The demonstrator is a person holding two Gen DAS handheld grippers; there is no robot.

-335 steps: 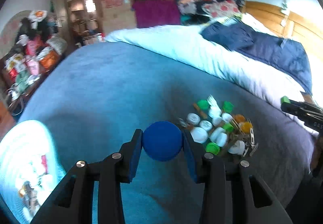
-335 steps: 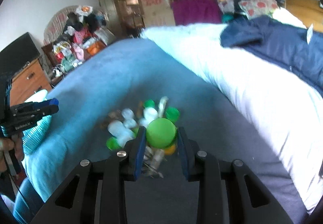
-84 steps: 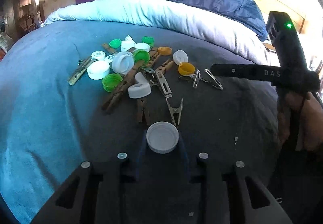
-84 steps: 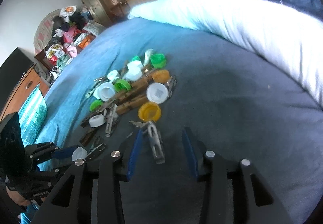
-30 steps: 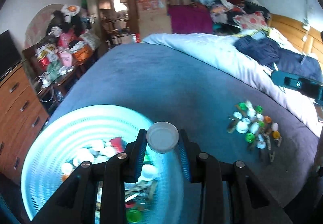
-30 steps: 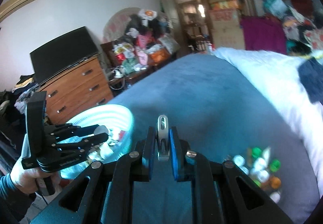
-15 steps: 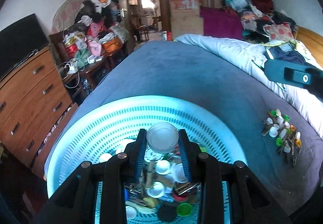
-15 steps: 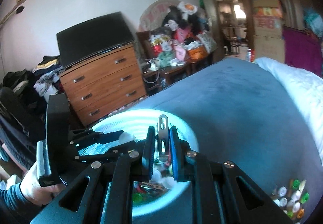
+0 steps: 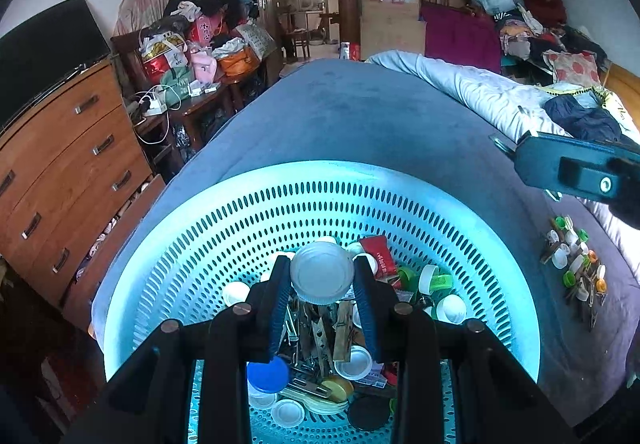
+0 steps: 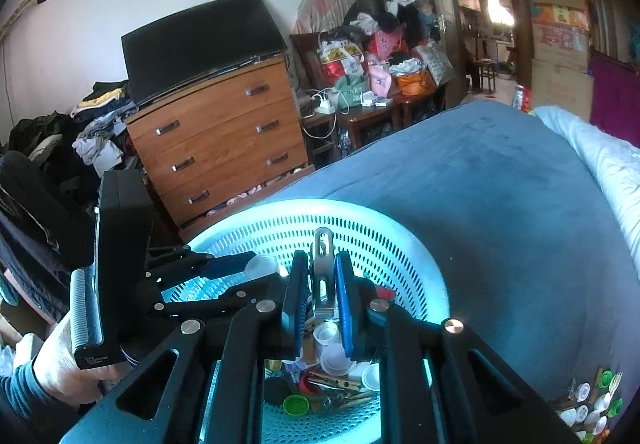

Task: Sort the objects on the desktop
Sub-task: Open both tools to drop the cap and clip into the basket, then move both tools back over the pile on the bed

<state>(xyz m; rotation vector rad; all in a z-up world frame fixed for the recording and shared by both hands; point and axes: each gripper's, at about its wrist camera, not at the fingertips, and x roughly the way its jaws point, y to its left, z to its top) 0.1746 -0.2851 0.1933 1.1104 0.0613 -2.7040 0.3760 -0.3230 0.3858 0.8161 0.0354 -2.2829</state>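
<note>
Left hand-held gripper (image 9: 322,286) part open, pads clamped on white cap (image 9: 322,272), above blue basket (image 9: 208,228) on bed (image 9: 400,115). Right hand-held gripper (image 10: 322,286) nearly closed, pinching metal clip (image 10: 322,272) over same basket. Leftover caps and clips (image 9: 574,264) heaped further along bed.

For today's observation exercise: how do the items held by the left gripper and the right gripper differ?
The left gripper holds a round white bottle cap; the right gripper holds a narrow metal clip. The cap spreads its gripper wider; the clip's gripper is nearly closed. Both hang over the basket.
</note>
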